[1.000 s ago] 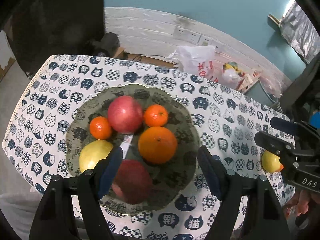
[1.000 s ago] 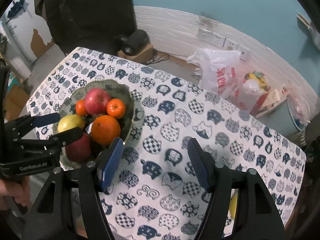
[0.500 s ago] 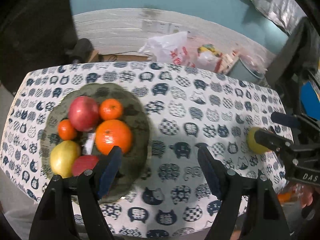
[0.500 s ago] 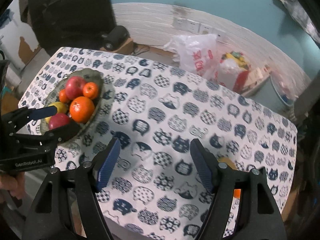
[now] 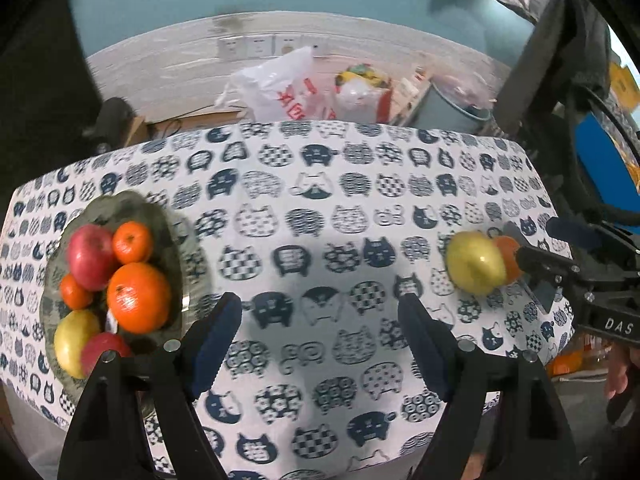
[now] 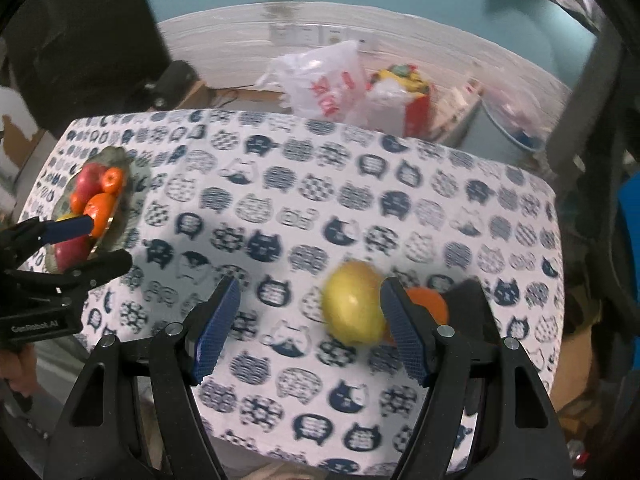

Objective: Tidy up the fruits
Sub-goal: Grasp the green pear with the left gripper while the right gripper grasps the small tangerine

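Reach step: right gripper, jaws partly open and empty, just widened, nears the yellow fruit lying loose on the tablecloth, touching an orange. Left gripper, also part open, empty, just opening, hangs over cloth beside the fruit plate. Next: straddle the yellow fruit, close.
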Demonstrator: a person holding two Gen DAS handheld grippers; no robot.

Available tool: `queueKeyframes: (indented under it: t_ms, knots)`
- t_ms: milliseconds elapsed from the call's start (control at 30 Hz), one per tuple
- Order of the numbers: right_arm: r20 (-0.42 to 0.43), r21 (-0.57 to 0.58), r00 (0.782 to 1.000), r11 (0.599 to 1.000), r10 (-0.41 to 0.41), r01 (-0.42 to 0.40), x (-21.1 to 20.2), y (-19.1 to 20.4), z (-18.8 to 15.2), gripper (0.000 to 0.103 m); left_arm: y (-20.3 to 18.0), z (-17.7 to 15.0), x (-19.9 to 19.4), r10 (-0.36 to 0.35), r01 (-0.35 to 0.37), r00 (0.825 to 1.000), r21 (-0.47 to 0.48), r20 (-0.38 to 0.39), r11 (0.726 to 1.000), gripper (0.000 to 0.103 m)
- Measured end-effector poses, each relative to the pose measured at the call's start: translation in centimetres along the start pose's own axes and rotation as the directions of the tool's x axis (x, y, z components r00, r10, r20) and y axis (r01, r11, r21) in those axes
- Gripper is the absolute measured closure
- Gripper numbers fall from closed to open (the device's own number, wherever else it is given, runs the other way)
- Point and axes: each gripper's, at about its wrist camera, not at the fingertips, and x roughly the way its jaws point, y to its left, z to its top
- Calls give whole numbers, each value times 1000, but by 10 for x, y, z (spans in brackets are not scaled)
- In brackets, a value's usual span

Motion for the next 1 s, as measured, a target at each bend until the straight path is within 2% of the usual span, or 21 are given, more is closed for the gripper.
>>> queueKeyframes:
  t_ms: [400, 567, 833, 1000]
  knots:
    - [-22, 171, 999, 985, -34, 37, 0, -75, -23, 30, -64, 10, 25, -42, 47, 998, 117, -44, 992, 21]
    - [-37, 212, 999, 976, -36, 43, 5, -93, -29, 30, -81, 12, 41, -52, 63, 996, 148, -76, 987, 21]
    - [-63, 241, 997, 969, -38, 52, 17, -111, -38, 30, -101, 17, 63, -81, 98, 990, 143, -119, 985, 21]
    - [-79, 275, 996, 960, -35, 55, 24, -127, -47, 30, -119, 19, 77, -89, 112, 987, 176, -131, 978, 16]
